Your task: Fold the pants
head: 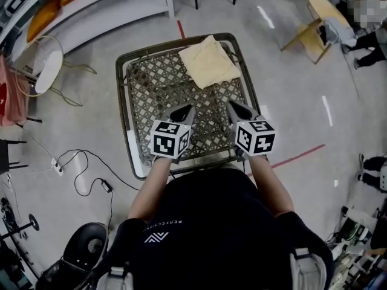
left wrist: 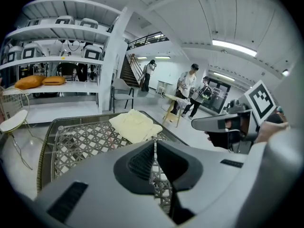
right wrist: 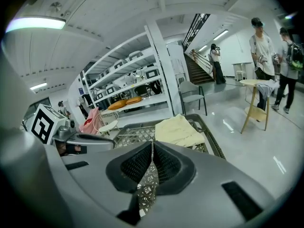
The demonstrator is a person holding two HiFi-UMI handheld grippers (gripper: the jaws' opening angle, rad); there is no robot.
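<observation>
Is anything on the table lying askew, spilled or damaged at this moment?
Only a small thing: the folded pale yellow pants lie at the far right corner of the lattice table, turned at an angle to its edges. Nothing looks spilled or damaged.

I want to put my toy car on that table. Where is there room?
The lattice table is bare on its left side and middle, beside the folded yellow pants. Those crowd the far right corner. The left gripper and right gripper, both shut, hover over the near edge.
</observation>
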